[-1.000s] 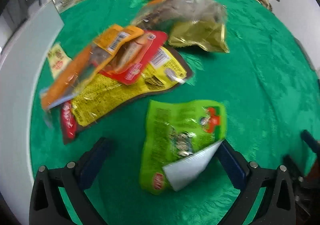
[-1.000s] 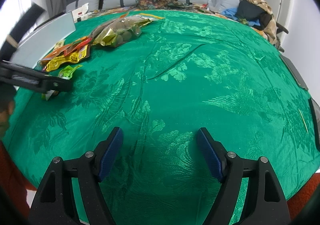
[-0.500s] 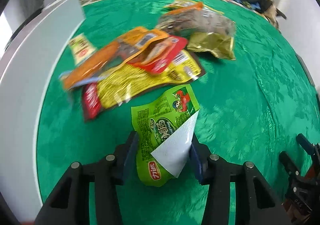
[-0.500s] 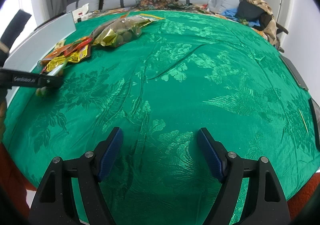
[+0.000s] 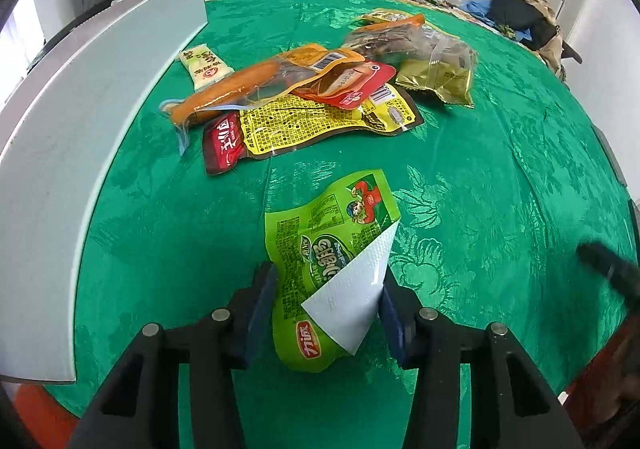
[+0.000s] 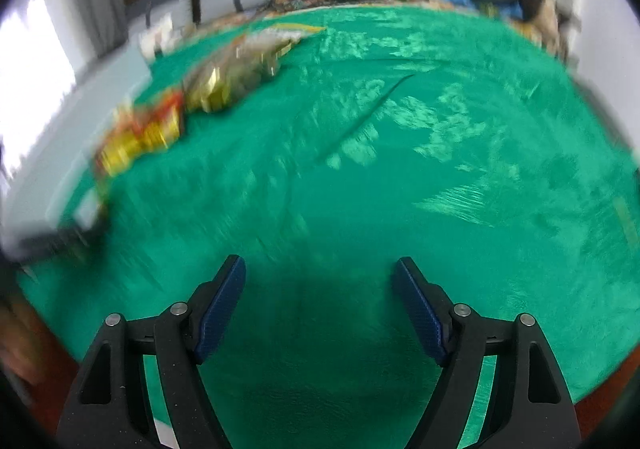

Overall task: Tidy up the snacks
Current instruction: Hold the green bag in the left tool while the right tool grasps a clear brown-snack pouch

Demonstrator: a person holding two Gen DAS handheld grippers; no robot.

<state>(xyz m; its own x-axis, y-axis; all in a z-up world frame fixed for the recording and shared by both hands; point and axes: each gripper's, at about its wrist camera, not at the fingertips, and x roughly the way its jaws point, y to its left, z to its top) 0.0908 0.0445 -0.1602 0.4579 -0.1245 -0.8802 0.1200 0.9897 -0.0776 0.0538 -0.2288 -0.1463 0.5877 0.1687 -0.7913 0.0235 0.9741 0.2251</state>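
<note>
Your left gripper [image 5: 326, 299] is holding the green snack pouch [image 5: 320, 249], and its jaws have just been closing: both blue pads are pressing the lower half of the pouch from the two sides. You are keeping the pouch near to you, over the green tablecloth [image 5: 480, 169], apart from the other snacks. One corner of it is folding over and showing the white inner side, so the film is thin and soft. I am judging that the pouch is light and a little slippery, and it is bending easily in the grip. Holding across the filled lower part, as you are doing, looks safer than holding the folded corner, which could slide out.

Your right gripper [image 6: 320, 289] is standing wide and holding nothing, only above bare cloth; its view is blurred.

Farther from you, the snack pile [image 5: 312, 105] is lying on the cloth: a yellow pouch [image 5: 312, 125] with an orange packet [image 5: 248, 85] and a red packet [image 5: 352, 85] on top of it. Beside the pile, a grey board [image 5: 80, 129] is running along the left edge of the table. Behind the pile, a clear bag [image 5: 416, 45] and a gold pouch [image 5: 440, 81] are resting near the far side.
</note>
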